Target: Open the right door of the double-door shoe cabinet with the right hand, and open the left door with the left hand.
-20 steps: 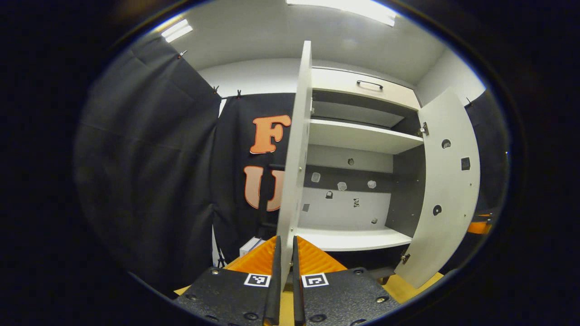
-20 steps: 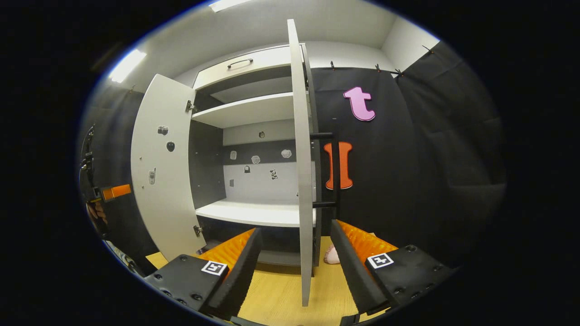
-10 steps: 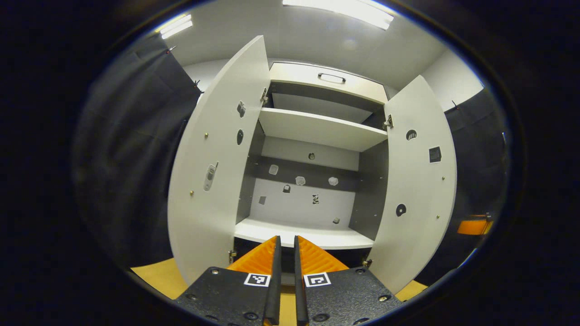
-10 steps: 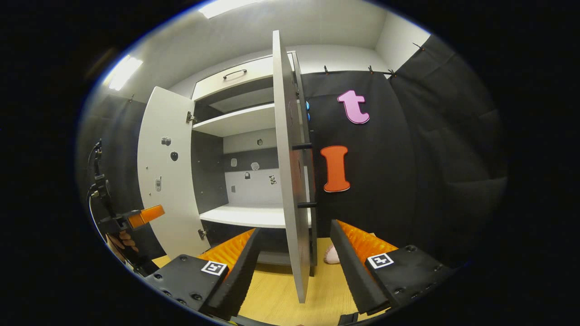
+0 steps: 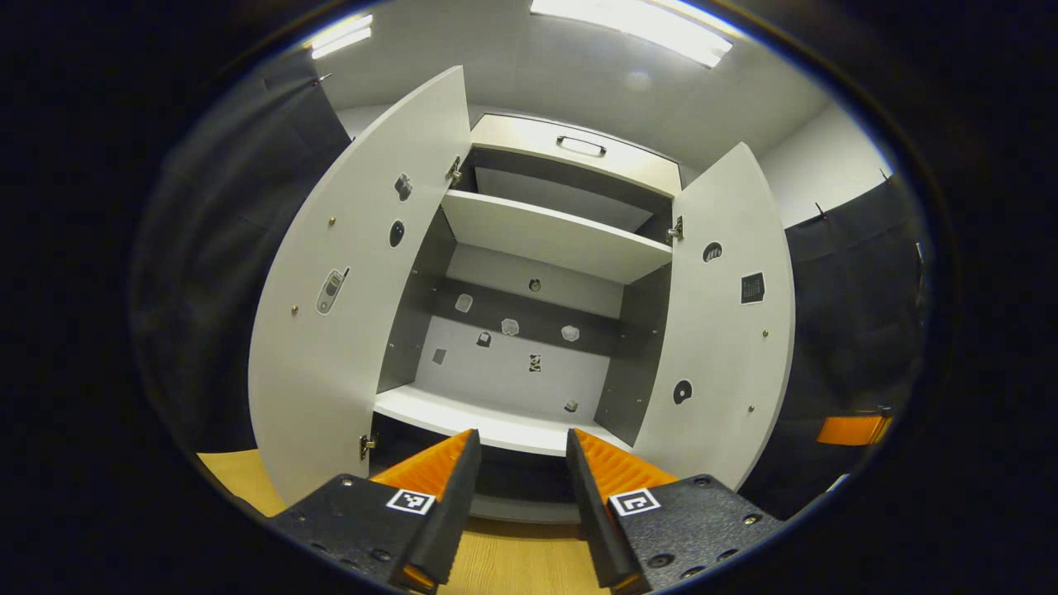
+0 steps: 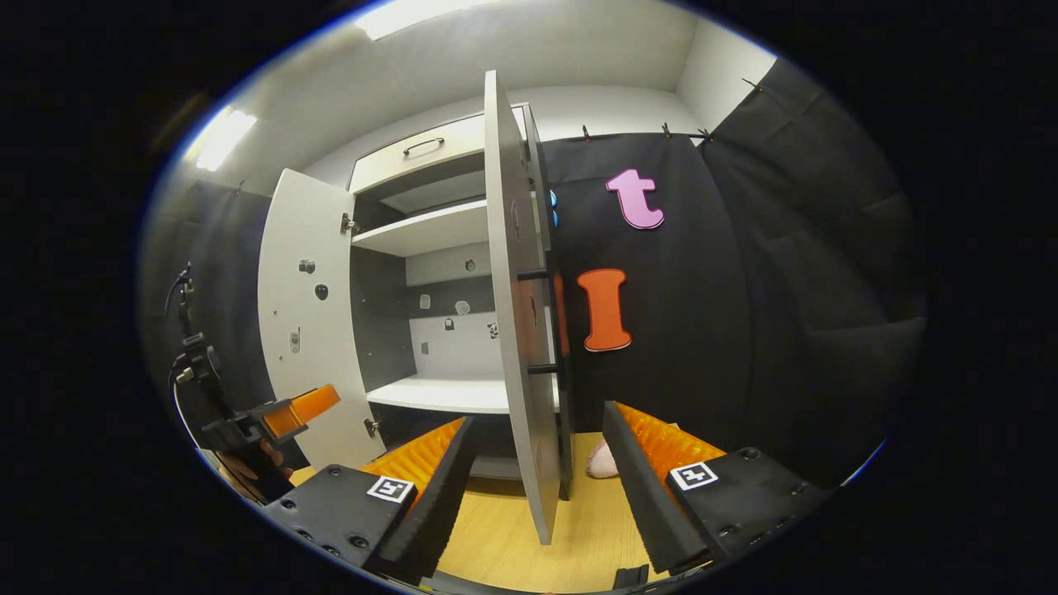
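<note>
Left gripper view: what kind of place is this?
Likely a staged recording booth, not a home: black cloth hangs beside a white double-door shoe cabinet, both doors open, shelves bare, small stickers on its back panel. Wood-look floor, ceiling strip lights.

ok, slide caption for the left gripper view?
Open left claw faces the shoe cabinet, left door and right door swung open.

**Bright ceiling strips, heavy fisheye bend**

I get sharp, well-lit pictures. Ceiling light strips (image 5: 632, 29) glare white overhead. The open shoe cabinet (image 5: 529, 330) glows pale; its side walls sit shadowed. Straight door edges (image 6: 508, 314) bow toward the rim, where brightness fades.
</note>
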`<state>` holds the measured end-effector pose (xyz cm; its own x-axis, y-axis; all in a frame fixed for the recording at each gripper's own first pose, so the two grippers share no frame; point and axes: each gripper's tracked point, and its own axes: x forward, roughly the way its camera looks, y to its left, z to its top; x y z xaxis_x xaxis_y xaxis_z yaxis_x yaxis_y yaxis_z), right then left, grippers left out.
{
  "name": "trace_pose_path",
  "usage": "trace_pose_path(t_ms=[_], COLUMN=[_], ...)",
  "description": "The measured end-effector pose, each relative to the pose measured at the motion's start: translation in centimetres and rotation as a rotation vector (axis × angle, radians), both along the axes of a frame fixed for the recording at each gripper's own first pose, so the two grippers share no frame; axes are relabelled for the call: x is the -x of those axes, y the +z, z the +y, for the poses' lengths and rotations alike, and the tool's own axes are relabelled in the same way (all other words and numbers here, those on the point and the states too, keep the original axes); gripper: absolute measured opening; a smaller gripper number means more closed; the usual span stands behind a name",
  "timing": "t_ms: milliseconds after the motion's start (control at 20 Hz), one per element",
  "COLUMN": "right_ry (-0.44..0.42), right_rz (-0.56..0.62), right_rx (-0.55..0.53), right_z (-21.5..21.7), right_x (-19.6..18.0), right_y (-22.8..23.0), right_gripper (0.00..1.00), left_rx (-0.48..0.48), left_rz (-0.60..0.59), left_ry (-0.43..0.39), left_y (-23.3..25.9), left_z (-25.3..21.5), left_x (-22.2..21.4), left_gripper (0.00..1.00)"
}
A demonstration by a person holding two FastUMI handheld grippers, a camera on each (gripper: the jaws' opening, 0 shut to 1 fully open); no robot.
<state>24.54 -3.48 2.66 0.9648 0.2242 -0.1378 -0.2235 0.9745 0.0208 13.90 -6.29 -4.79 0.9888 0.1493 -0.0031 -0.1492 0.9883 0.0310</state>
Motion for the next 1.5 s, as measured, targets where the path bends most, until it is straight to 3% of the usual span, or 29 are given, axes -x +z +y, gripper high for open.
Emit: trace_pose_path(t_ms=[100, 150, 200, 300, 750, 1500], right_ry=[-0.002, 0.001, 0.005, 0.000, 0.000, 0.006], right_rz=[-0.006, 0.000, 0.004, 0.018, 0.021, 0.018], right_rx=[-0.001, 0.000, -0.001, -0.016, -0.025, -0.003], right_z=[0.2, 0.3, 0.6, 0.9, 1.2, 1.4], right_x=[0.0, 0.0, 0.1, 0.0, 1.0, 2.4], right_y=[-0.2, -0.6, -0.8, -1.5, -1.8, -2.2], right_gripper=[0.97, 0.97, 0.97, 0.97, 0.97, 0.97], left_rx=[-0.029, -0.033, -0.036, -0.029, -0.007, 0.001], left_rz=[0.011, 0.013, 0.003, -0.008, -0.057, -0.014], left_ry=[0.001, -0.014, -0.021, -0.028, -0.045, -0.071], left_y=[0.1, 0.1, 0.3, 0.5, 1.6, 0.3], left_z=[0.0, -0.5, -0.8, -1.1, -2.2, -3.0], left_x=[-0.2, -0.3, -0.2, -0.4, 0.3, 0.7], left_gripper=[0.77, 0.76, 0.89, 0.94, 0.94, 0.94])
